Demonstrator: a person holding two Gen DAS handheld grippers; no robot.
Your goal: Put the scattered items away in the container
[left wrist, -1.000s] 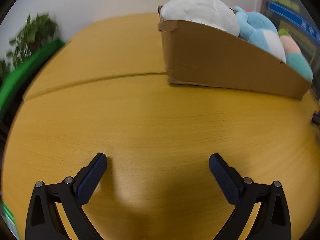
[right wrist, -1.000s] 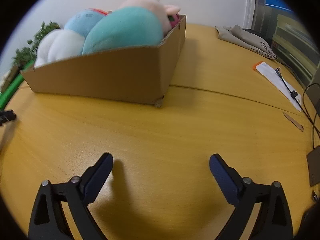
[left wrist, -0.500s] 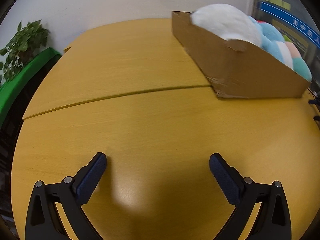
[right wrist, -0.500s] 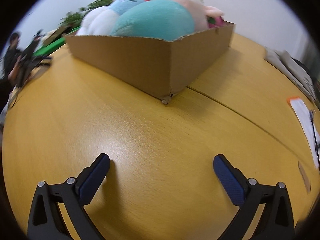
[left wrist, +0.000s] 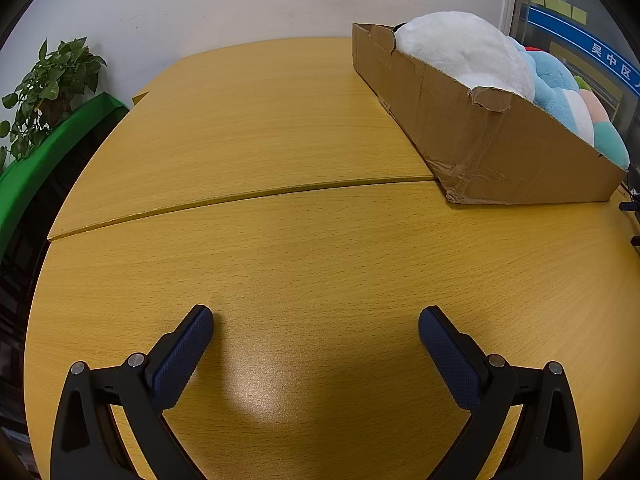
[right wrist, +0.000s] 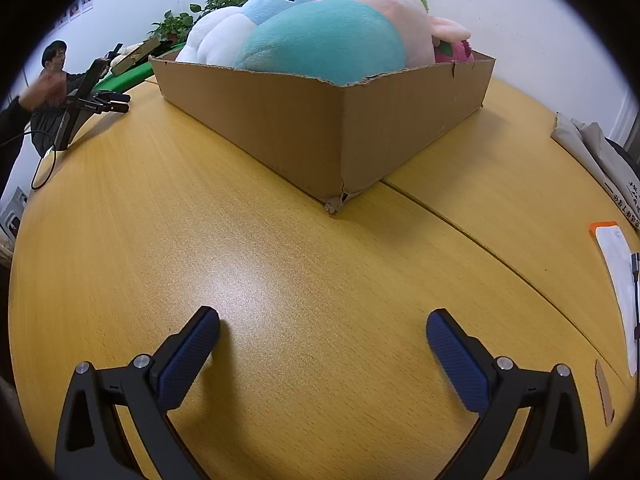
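- Right wrist view: I see the wooden surface [right wrist: 248, 216] filling everything ahead of my right tool [right wrist: 322, 334], with no loose item left on it, so I judge the tidying nearly finished.
- The cardboard box [right wrist: 280, 132] sits ahead of that tool, one corner pointing at it; from my left tool [left wrist: 316, 330] it lies ahead and to the right.
- The plush toys [right wrist: 320, 40] are piled inside, bulging above the rim, probably because the box is shallow.
- Both tools hover low over the surface, fingers spread wide and holding nothing, as suits hands done with placing.
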